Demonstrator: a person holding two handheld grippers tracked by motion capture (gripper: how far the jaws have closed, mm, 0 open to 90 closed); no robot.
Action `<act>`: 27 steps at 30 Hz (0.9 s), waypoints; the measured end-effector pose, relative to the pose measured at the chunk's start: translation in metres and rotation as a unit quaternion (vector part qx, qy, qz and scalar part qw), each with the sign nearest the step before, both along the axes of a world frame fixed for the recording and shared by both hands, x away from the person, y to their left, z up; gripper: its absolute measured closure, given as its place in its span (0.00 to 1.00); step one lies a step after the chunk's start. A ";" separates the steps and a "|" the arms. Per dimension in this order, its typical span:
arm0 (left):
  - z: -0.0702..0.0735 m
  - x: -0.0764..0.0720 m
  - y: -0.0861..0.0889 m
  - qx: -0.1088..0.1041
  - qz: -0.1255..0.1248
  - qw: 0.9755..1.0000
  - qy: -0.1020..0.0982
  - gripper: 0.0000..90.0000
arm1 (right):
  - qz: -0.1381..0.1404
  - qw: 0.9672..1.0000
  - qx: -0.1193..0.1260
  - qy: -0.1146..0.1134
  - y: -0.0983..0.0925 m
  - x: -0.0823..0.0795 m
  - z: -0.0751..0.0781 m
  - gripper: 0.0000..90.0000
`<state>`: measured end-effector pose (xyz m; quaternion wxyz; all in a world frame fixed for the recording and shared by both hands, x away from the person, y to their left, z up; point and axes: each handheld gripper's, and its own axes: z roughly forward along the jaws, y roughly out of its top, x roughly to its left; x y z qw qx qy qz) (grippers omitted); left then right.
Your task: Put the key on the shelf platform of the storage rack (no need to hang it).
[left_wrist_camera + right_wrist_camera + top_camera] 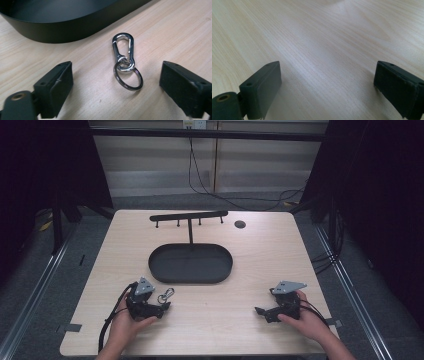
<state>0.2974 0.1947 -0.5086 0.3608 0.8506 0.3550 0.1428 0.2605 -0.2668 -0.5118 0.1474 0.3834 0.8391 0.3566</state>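
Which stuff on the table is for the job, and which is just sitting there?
For the job:
- key ring with snap hook, lying flat on the table between the open jaws
- left gripper, reaching for it
- probably the black hook stand with its oval tray

Just lying about:
- right gripper, open over bare wood
- wooden table
- wall cables

No readable text, label or number anywhere.
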 end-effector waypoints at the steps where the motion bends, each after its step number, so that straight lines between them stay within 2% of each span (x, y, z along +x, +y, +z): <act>1: 0.000 0.000 -0.001 -0.001 0.002 1.000 0.001 0.12 | 0.000 1.000 0.000 0.000 0.000 0.000 0.000 0.08; 4: 0.000 -0.002 -0.002 -0.005 0.011 1.000 0.001 0.13 | 0.002 1.000 0.001 0.000 0.000 0.000 0.000 0.08; 7: 0.002 -0.003 -0.002 0.001 0.009 1.000 0.003 0.18 | 0.002 1.000 0.001 0.000 0.000 0.000 0.000 0.08; 9: 0.007 -0.003 -0.003 0.019 0.011 1.000 0.021 0.20 | 0.002 1.000 0.002 0.000 0.000 0.000 0.000 0.08; 10: 0.007 -0.003 -0.003 0.019 0.011 1.000 0.021 0.21 | 0.002 1.000 0.002 0.000 0.000 0.000 0.000 0.08; 12: 0.012 -0.002 -0.003 0.032 0.017 0.998 0.042 0.23 | 0.002 1.000 0.001 0.000 0.000 0.000 0.000 0.08; 14: 0.014 0.000 -0.002 0.021 0.030 0.998 0.055 0.25 | 0.002 1.000 0.001 0.000 0.000 0.000 0.000 0.08; 15: 0.016 0.001 -0.001 0.026 0.033 0.997 0.064 0.25 | 0.002 1.000 0.001 0.000 0.000 0.000 0.000 0.08; 17: 0.021 0.003 0.001 0.032 0.040 0.996 0.072 0.30 | 0.002 1.000 0.001 0.000 0.000 0.000 0.000 0.08; 19: 0.024 0.006 0.000 0.023 0.045 0.995 0.084 0.30 | 0.002 1.000 0.001 0.000 0.000 0.000 0.000 0.08; 21: 0.026 0.007 -0.001 0.029 0.042 0.995 0.086 0.31 | 0.002 1.000 0.001 0.000 0.000 0.000 0.000 0.08; 25: 0.031 0.013 -0.008 0.039 0.035 0.992 0.113 0.34 | 0.002 1.000 0.002 0.000 0.000 0.000 0.000 0.08; 26: 0.032 0.015 -0.010 0.047 0.036 0.991 0.122 0.36 | 0.002 1.000 0.001 0.000 0.000 0.000 0.000 0.08; 27: 0.033 0.019 -0.014 0.071 0.030 0.988 0.134 0.37 | 0.002 1.000 0.001 0.000 0.000 0.000 0.000 0.08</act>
